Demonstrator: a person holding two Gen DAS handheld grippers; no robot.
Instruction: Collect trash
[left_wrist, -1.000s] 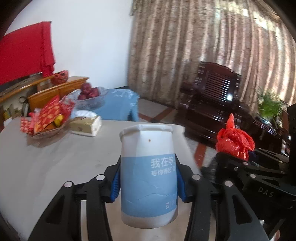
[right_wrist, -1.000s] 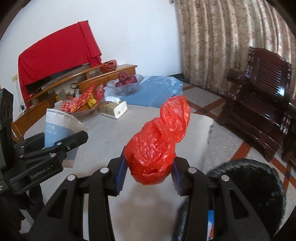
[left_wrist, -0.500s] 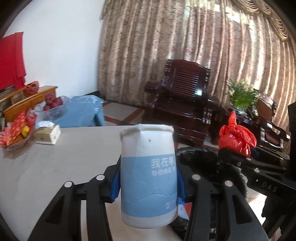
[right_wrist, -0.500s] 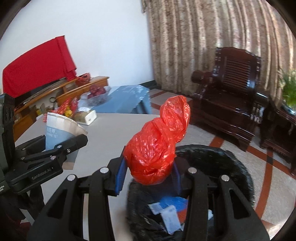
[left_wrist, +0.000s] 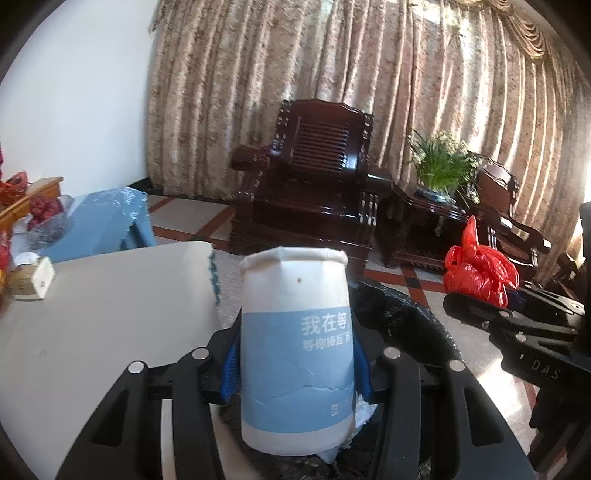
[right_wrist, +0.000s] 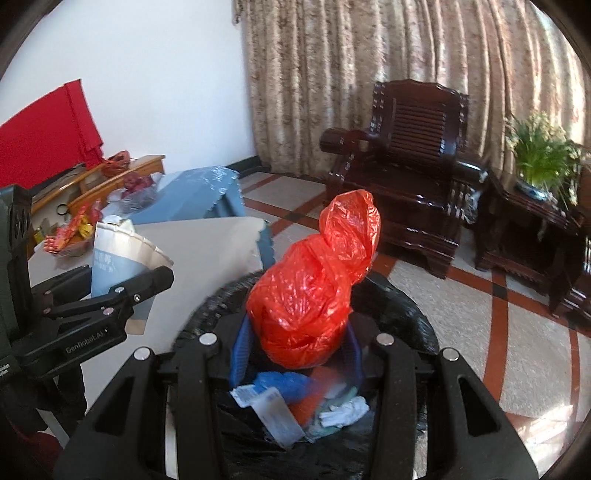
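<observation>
My left gripper (left_wrist: 295, 365) is shut on a white and blue paper cup (left_wrist: 295, 343) with Chinese print, held upright over the near rim of a trash bin lined with a black bag (left_wrist: 406, 314). My right gripper (right_wrist: 295, 350) is shut on a crumpled red plastic bag (right_wrist: 314, 288), held directly above the black-lined bin (right_wrist: 399, 302), where wrappers and paper scraps (right_wrist: 295, 402) lie. In the right wrist view the left gripper with the cup (right_wrist: 114, 258) shows at the left. The red bag (left_wrist: 480, 269) and the right gripper appear at the right of the left wrist view.
A grey table (left_wrist: 92, 325) lies to the left, with a tissue box (left_wrist: 33, 280) and a snack bowl (right_wrist: 70, 236) on it. Dark wooden armchairs (left_wrist: 310, 184), a side table with a potted plant (left_wrist: 443, 166) and curtains stand beyond the tiled floor.
Both grippers swung right, off the table and over the black-lined bin, each still holding its item. The bin's inside with trash has come into view under the red bag.
</observation>
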